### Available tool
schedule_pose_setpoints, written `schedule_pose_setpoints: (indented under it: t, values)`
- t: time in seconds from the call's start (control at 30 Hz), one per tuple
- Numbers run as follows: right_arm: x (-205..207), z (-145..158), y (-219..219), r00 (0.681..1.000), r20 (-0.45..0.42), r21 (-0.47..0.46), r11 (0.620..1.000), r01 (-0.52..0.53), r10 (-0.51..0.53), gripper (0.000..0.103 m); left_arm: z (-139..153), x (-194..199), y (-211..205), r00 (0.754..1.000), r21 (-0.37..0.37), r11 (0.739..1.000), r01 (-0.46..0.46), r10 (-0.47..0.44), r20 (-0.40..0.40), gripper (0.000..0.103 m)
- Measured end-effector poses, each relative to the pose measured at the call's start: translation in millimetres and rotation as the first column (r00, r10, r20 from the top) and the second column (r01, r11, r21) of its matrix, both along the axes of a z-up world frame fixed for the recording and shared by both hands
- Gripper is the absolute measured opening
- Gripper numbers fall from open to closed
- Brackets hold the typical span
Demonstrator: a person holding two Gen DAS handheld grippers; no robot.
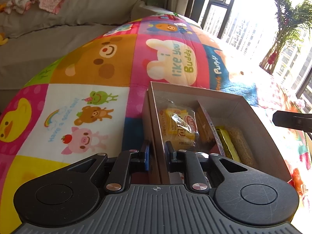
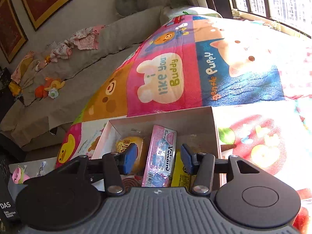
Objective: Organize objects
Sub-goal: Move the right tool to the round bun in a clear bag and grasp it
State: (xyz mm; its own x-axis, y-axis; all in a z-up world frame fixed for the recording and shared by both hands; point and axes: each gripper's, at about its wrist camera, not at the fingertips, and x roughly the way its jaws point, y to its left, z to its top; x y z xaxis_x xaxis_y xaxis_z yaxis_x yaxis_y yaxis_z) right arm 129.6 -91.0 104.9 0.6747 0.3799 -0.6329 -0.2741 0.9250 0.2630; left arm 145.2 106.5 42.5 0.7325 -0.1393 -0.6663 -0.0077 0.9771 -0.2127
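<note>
While its two blue pads pinch the near-left wall of the box (image 1: 195,95), one pad outside and one inside, the left gripper (image 1: 157,155) acts as a clamp and looks to be steadying the box on the quilt (image 1: 97,62). The right gripper (image 2: 158,157) hangs over the box's near end with its jaws wide and nothing between them; the pink packet (image 2: 160,156) lies straight below the gap, toward 12 o'clock from the wrist.

Outward from there, in the right view, a yellow bun pack (image 2: 129,148) sits at 10 o'clock of the pink packet and a yellow bar (image 2: 180,170) at 4 o'clock, both touching or nearly touching it. A red spiral sweet (image 2: 130,183) shows at 7 o'clock, partly hidden by the gripper. In the left view the packet stands on edge like a divider, with a tan bar at the far right wall.

My reading is that the packing is well along and this is either a release just made or a pick about to start; I cannot tell which. Next calls for the left hold to stay firm while the right moves clear of the box walls, or drops squarely over the packet if regrasping.
</note>
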Motion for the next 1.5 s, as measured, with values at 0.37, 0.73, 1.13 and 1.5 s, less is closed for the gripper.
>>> schedule_pose_setpoints:
  t: [0.37, 0.73, 1.13, 1.5]
  values:
    - [-118, 9, -145, 0.962, 0.135, -0.251, 0.931, 0.266, -0.238, 0.077, 2, 1, -4, 1.0, 0.013, 1.0, -0.016, 0.016, -0.007, 0.018]
    - [-131, -50, -167, 0.943, 0.04, -0.192, 0.924, 0.331, -0.33, 0.082, 2, 3, -8, 0.999, 0.046, 0.999, -0.017, 0.018, -0.031, 0.017]
    - [-88, -76, -138, 0.948, 0.057, -0.231, 0.919, 0.319, -0.314, 0.08, 3, 3, -11, 0.999, 0.05, 0.998, -0.03, 0.032, -0.033, 0.016]
    - [-127, -59, -106, 0.991, -0.076, -0.209, 0.974, 0.09, -0.108, 0.054, 3, 1, -10, 0.999, 0.04, 0.998, -0.042, 0.043, -0.028, 0.016]
